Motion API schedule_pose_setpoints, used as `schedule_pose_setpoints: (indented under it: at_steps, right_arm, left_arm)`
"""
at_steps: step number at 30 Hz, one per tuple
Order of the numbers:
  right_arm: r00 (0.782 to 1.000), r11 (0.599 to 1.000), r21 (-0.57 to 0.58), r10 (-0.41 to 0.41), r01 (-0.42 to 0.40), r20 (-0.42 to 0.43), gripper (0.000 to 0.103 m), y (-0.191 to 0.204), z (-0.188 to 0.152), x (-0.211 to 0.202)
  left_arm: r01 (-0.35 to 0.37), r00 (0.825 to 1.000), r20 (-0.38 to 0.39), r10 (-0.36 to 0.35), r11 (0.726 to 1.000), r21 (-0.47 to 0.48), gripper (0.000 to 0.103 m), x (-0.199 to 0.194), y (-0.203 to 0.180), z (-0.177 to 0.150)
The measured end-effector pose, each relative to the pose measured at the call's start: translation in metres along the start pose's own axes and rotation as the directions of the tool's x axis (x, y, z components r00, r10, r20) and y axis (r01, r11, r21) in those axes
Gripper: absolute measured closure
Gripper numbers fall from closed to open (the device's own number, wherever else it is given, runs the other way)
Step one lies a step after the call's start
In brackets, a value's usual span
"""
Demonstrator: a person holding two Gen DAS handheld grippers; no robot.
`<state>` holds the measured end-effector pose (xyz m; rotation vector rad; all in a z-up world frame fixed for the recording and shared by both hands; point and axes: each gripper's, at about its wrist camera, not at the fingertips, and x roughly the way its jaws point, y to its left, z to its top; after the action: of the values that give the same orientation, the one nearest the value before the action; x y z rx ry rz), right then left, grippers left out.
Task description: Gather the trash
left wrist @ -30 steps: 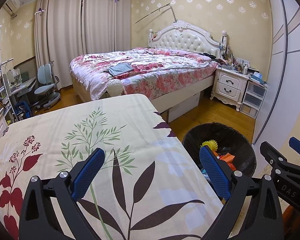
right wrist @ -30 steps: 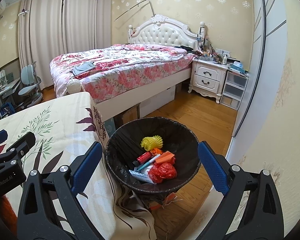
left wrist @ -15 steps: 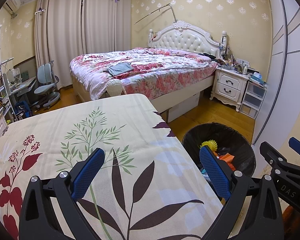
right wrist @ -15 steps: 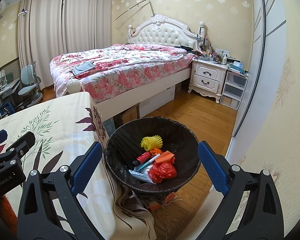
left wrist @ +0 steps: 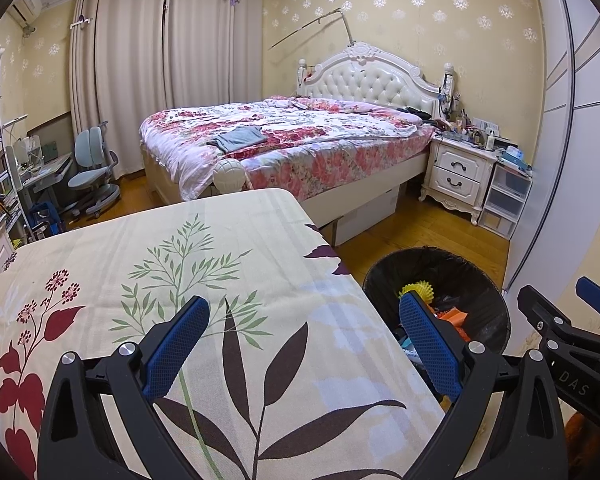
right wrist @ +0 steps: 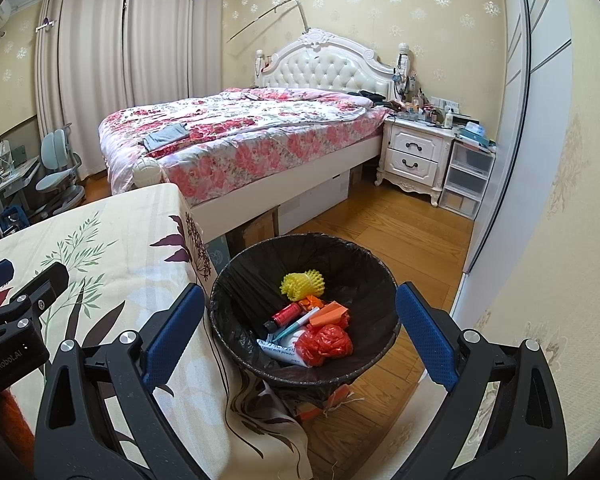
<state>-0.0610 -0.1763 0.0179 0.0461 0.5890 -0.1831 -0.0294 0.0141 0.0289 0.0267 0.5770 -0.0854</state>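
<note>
Nothing has moved since the earlier frames. Both grippers, left gripper (left wrist: 303, 336) over the tablecloth (left wrist: 204, 264) and right gripper (right wrist: 300, 322) above the trash bin (right wrist: 380, 268), hold their 2 fingers apart, empty. Only the right view shows the bin's contents: yellow foam net (right wrist: 302, 286), red bottle (right wrist: 287, 313), crumpled red bag (right wrist: 327, 340).

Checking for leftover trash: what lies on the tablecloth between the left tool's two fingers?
Nothing: in the left wrist view the left tool is open over bare floral tablecloth, no trash on it.

The bin (right wrist: 236, 280) is set right of the bench (right wrist: 112, 232); trash (right wrist: 326, 340) is held inside; the bed (right wrist: 240, 140) is placed behind.
</note>
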Motion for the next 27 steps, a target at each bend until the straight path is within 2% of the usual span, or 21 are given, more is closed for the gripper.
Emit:
schedule_pose_setpoints:
  at_steps: [23,27]
  right_arm:
    - [1.0,1.0,0.002,0.0,0.0,0.002,0.009,-0.0026,-0.0006,-0.0006]
    - [1.0,1.0,0.001,0.0,0.0,0.003,0.009,-0.0024,-0.0007,-0.001]
  left_arm:
    - [0.007,0.999,0.031,-0.007,1.0,0.002,0.008,-0.0075,-0.0036,0.0007]
    - [0.029,0.999,0.025,-0.029,1.0,-0.003,0.008,-0.0063,-0.0033,0.0011]
